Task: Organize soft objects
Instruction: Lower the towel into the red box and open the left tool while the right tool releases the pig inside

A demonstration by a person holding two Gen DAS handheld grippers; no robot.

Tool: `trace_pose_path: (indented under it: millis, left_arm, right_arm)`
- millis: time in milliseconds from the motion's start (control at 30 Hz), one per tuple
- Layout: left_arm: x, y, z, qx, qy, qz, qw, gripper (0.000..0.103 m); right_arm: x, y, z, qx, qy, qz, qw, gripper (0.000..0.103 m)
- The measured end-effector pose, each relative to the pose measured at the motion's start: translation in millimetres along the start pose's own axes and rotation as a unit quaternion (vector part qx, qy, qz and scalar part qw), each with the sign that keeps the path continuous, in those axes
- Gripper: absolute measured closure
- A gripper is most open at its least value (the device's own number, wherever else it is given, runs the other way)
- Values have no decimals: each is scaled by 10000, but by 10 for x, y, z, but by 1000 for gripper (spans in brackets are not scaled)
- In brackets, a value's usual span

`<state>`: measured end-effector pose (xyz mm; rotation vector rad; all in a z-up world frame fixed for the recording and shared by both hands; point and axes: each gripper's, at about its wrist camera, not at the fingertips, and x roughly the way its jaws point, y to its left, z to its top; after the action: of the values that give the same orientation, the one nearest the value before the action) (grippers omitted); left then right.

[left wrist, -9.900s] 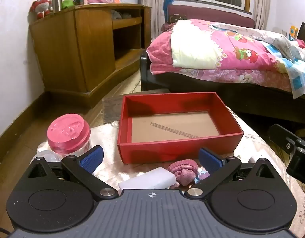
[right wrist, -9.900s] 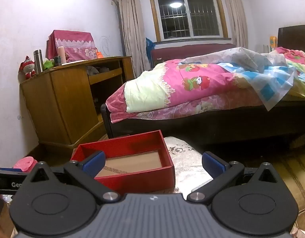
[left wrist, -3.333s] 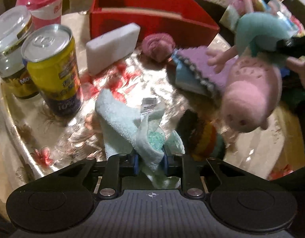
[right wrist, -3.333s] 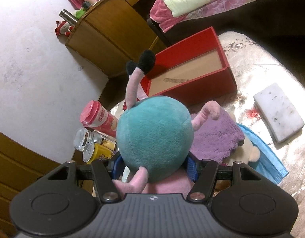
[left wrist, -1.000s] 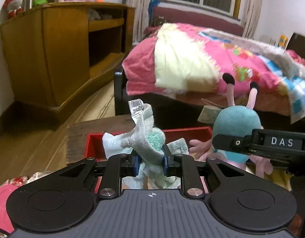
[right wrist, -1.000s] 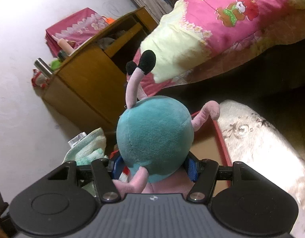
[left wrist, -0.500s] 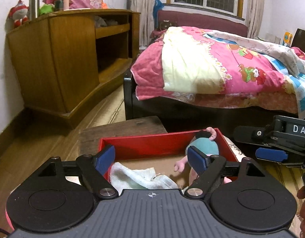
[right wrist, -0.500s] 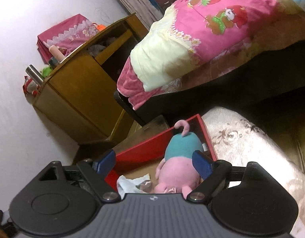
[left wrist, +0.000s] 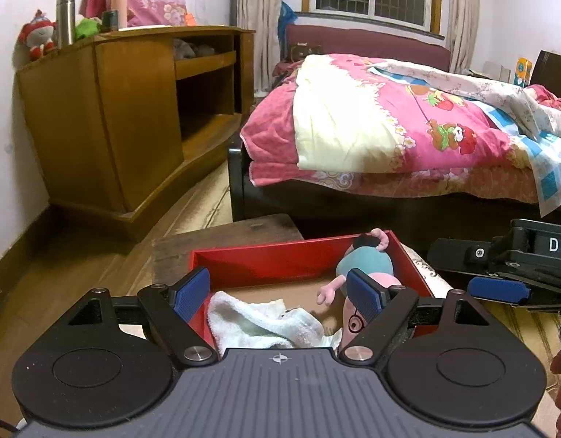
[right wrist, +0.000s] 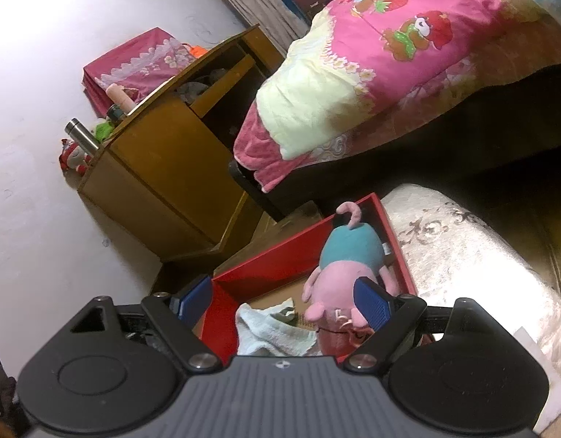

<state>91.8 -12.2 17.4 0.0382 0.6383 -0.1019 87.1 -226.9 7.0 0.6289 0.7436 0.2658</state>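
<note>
Change since a second ago: my towel [left wrist: 258, 323] and plush pig [right wrist: 348, 255] released into red box [left wrist: 265, 262]; my grippers now empty.

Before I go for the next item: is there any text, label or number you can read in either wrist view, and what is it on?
"DA": white letters on the black body of the right tongs, cut off at the left wrist view's right edge.
Yellow carton beside the bed: print too small to read.
Nothing is readable in the right wrist view.

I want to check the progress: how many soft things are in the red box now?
2. The plush pig lies along the box's right side; the towel lies at its near left. The grippers hide the near edge, so more may be there.
</note>
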Motion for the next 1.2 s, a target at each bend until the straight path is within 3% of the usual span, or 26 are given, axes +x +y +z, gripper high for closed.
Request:
trace_pose_path:
  millis: [233, 1200]
  left_arm:
    - [-61, 9, -53, -5, 40, -23, 10000, 22]
    - [-286, 138, -345, -13, 291, -85, 9995, 21]
  right_arm:
    - [-91, 64, -110, -219, -14, -50, 9997, 46]
    - [-339, -59, -423, -144, 97, -212, 9996, 46]
